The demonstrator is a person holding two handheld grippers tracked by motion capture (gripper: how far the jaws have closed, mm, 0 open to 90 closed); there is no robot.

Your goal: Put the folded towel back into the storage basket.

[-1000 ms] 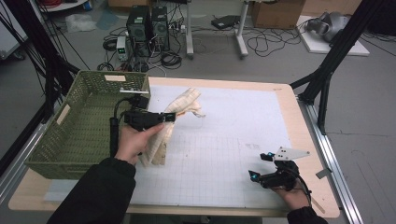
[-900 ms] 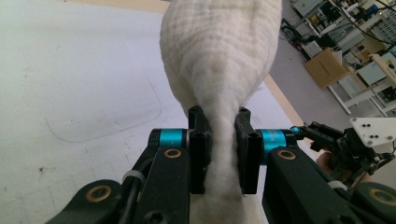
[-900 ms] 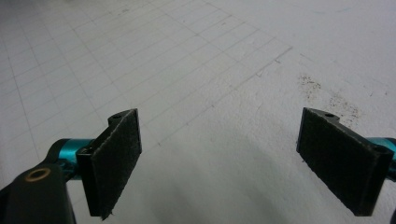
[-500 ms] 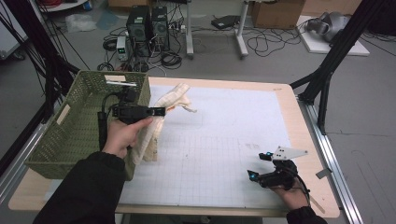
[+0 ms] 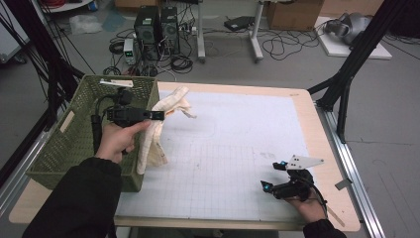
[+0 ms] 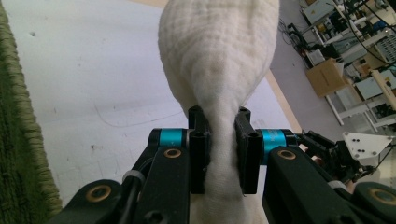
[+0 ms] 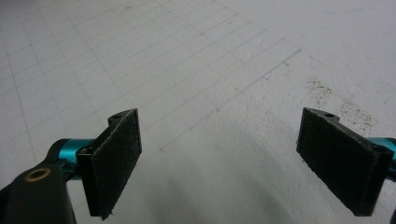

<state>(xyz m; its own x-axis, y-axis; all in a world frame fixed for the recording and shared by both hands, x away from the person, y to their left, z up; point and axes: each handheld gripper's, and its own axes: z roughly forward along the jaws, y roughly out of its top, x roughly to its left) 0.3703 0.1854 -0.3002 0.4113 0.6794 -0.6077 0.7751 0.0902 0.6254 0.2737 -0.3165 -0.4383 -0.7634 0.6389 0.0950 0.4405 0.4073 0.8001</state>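
Observation:
A cream waffle-weave cloth (image 5: 150,141) hangs lifted off the white grid mat (image 5: 237,129), one end drooping beside the basket and the other (image 5: 173,100) trailing over the mat's far left. My left gripper (image 5: 157,115) is shut on the cloth's middle, right next to the basket's right rim. In the left gripper view the cloth (image 6: 219,60) is pinched between the two black jaws of that gripper (image 6: 218,140). My right gripper (image 5: 273,175) rests low at the mat's front right, open and holding nothing. Its pads (image 7: 116,158) stand wide apart over bare mat (image 7: 210,70).
A green woven basket (image 5: 64,144) stands at the table's left edge, its inside looking bare. Its rim (image 6: 18,140) lies left of my left jaws. Black frame legs (image 5: 346,84) rise at the far right. Cables and computer towers (image 5: 156,27) sit on the floor beyond.
My left gripper has carried the cloth leftward, from over the mat's left part to the basket's right rim. The right gripper has stayed in place, open.

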